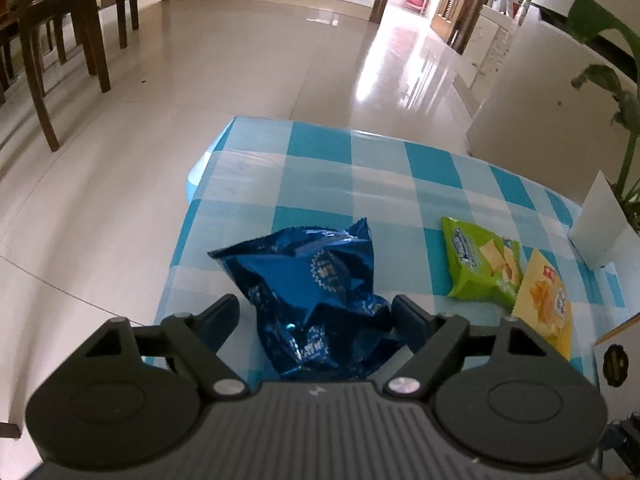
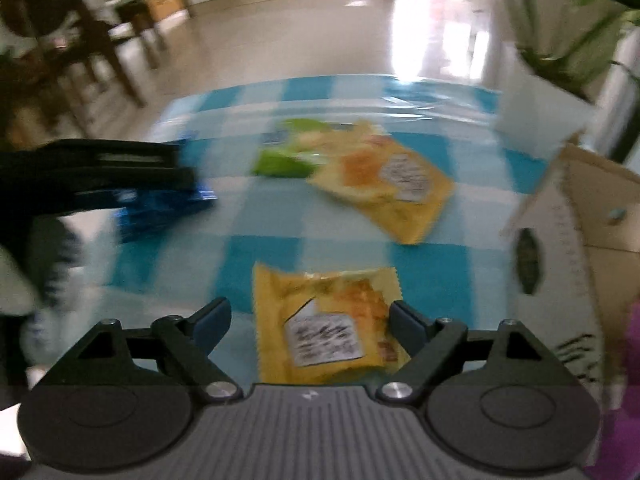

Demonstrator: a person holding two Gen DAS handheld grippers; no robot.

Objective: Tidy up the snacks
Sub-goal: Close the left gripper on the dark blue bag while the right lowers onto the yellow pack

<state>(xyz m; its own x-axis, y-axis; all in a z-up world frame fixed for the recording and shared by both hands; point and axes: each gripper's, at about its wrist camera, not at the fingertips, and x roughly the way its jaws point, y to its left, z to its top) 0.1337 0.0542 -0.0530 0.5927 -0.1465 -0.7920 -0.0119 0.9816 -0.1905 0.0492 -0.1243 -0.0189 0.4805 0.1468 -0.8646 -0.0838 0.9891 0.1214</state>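
A crumpled blue snack bag [image 1: 316, 276] lies on the blue-and-white checked tablecloth [image 1: 320, 168]. My left gripper [image 1: 316, 312] straddles it; the right finger touches the foil, the left finger stands slightly off it. In the blurred right wrist view, a yellow snack packet [image 2: 324, 320] lies between the fingers of my right gripper [image 2: 310, 316], with a clear gap on the left side. A second yellow packet [image 2: 384, 184] and a green packet [image 2: 280, 160] lie farther back. The left gripper [image 2: 188, 184] shows at the left, over the blue bag [image 2: 160, 208].
An open cardboard box [image 2: 580, 220] stands at the table's right edge, with a white flap [image 1: 600, 224] behind it. A leafy plant [image 1: 600, 40] rises at the right. Wooden chairs [image 1: 60, 40] stand on the tiled floor at the far left. The table's left edge drops off near the blue bag.
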